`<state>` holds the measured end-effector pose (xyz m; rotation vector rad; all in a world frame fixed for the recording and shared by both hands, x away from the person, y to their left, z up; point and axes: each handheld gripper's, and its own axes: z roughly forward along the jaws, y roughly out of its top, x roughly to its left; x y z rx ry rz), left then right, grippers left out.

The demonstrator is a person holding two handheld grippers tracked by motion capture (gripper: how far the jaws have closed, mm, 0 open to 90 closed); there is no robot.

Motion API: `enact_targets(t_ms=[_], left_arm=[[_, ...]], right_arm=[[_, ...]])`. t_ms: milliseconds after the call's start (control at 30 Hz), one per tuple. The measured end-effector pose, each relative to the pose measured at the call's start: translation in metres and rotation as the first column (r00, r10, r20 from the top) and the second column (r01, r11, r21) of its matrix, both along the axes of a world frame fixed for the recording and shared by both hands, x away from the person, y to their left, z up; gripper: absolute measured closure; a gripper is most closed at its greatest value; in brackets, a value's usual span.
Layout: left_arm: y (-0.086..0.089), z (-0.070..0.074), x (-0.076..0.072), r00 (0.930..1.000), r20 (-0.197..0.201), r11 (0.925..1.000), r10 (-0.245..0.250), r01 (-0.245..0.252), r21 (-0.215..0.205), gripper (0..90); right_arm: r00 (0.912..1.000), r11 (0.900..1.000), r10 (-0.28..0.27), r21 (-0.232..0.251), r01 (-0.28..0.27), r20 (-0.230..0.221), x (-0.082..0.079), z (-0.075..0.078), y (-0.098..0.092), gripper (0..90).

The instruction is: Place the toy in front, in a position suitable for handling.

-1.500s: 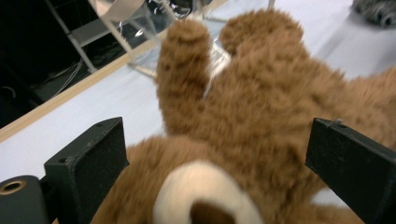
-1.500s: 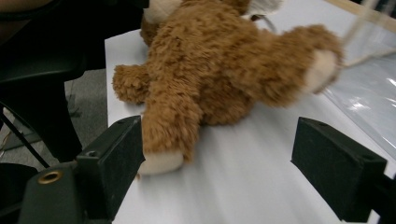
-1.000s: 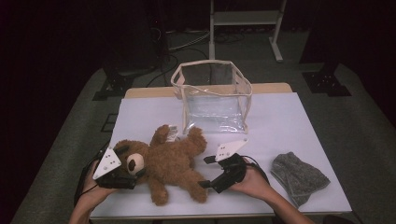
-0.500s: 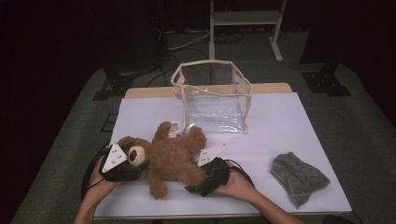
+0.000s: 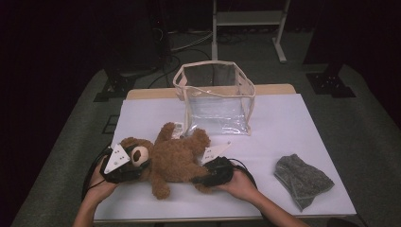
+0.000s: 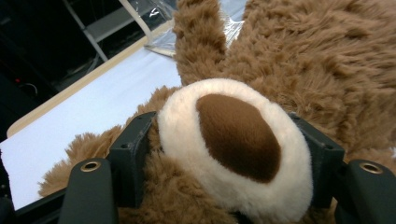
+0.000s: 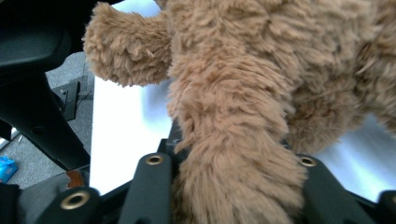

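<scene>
Bear (image 5: 175, 158): brown shaggy plush, cream muzzle, dark nose, lying lower centre of high view on white table (image 5: 293, 123). Left gripper (image 5: 124, 165) jaws just closing, clamped on muzzle. Right gripper (image 5: 203, 178) jaws just closing, clamped on leg. Clear bag (image 5: 215, 97) above bear; grey cloth (image 5: 301, 178) lower right. Room dark.
</scene>
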<state>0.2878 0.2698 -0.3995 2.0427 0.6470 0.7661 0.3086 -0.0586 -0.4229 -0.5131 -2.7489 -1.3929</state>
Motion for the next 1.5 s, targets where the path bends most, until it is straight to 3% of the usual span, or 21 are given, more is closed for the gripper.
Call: enact_targets(t_ms=[133,300,367,433,500,533,567,633,800,833,1033,1067,1167,1333,1367,1433,1500], left_arm=[[-0.007,0.012,-0.001,0.9998,-0.009,0.9998,-0.018,0.018,0.0,34.4],[-0.028,0.026,-0.004,0.9978,-0.01,0.9977,-0.066,0.066,-0.015,34.6],[-0.043,0.031,-0.005,0.9957,-0.002,0.9956,-0.093,0.093,-0.013,34.5],[-0.063,0.035,-0.005,0.9927,0.01,0.9926,-0.12,0.12,-0.019,34.5],[-0.086,0.037,-0.002,0.9883,0.021,0.988,-0.151,0.152,-0.028,34.4],[-0.086,0.037,-0.002,0.9883,0.021,0.988,-0.151,0.152,-0.028,34.3],[-0.099,0.038,0.0,0.9856,0.024,0.9853,-0.167,0.168,-0.032,34.3],[-0.118,0.036,0.004,0.9803,0.023,0.9798,-0.196,0.197,-0.034,34.2],[-0.16,0.029,0.01,0.9695,0.009,0.9686,-0.245,0.245,-0.043,34.1],[-0.17,0.025,0.009,0.9646,-0.008,0.9638,-0.264,0.263,-0.043,34.1],[-0.185,0.013,0.002,0.9603,-0.041,0.9611,-0.276,0.275,-0.021,33.4],[-0.184,0.011,0.0,0.9604,-0.049,0.9615,-0.274,0.273,-0.03,32.9],[-0.183,0.009,-0.004,0.9604,-0.06,0.9623,-0.272,0.271,-0.022,31.1],[-0.178,0.005,-0.005,0.9576,-0.085,0.9613,-0.275,0.275,-0.014,28.7],[-0.176,0.004,-0.005,0.9581,-0.089,0.9622,-0.272,0.272,-0.016,28.7],[-0.173,0.003,-0.006,0.9554,-0.091,0.9596,-0.281,0.279,-0.032,28.6],[-0.173,0.003,-0.007,0.9549,-0.082,0.9584,-0.286,0.285,-0.024,28.4]], right_arm=[[0.9997,1.0,0.01,-0.006,-0.01,0.024,-0.001,0.018,-0.01,67.9],[0.9983,1.0,0.015,-0.015,-0.014,0.057,-0.01,0.034,-0.028,68.0],[0.9968,1.0,0.007,-0.027,-0.005,0.08,-0.018,0.042,-0.052,67.9],[0.9966,1.0,-0.002,-0.029,0.004,0.082,-0.02,0.044,-0.059,67.9],[0.9947,0.999,-0.031,-0.037,0.034,0.098,-0.028,0.05,-0.091,67.7],[0.9947,0.999,-0.031,-0.037,0.034,0.098,-0.028,0.05,-0.091,67.7],[0.9925,0.997,-0.054,-0.04,0.059,0.109,-0.032,0.052,-0.112,67.6],[0.9911,0.997,-0.066,-0.043,0.071,0.116,-0.033,0.053,-0.119,67.5],[0.9867,0.991,-0.119,-0.055,0.126,0.111,-0.041,0.048,-0.166,67.4],[0.9859,0.988,-0.136,-0.056,0.142,0.098,-0.045,0.043,-0.181,67.3],[0.9848,0.985,-0.159,-0.053,0.163,0.069,-0.054,0.023,-0.2,65.8],[0.9837,0.985,-0.168,-0.031,0.17,0.064,-0.057,0.015,-0.202,62.9],[0.9865,0.987,-0.159,-0.013,0.16,0.039,-0.058,0.01,-0.204,49.8],[0.9857,0.985,-0.167,0.045,0.166,0.024,-0.066,0.014,-0.219,38.3],[0.9812,0.98,-0.19,0.072,0.187,0.037,-0.07,0.02,-0.231,34.5],[0.9784,0.976,-0.203,0.087,0.199,0.037,-0.071,0.022,-0.236,33.7],[0.9681,0.966,-0.245,0.103,0.238,0.053,-0.071,0.025,-0.249,31.9]])
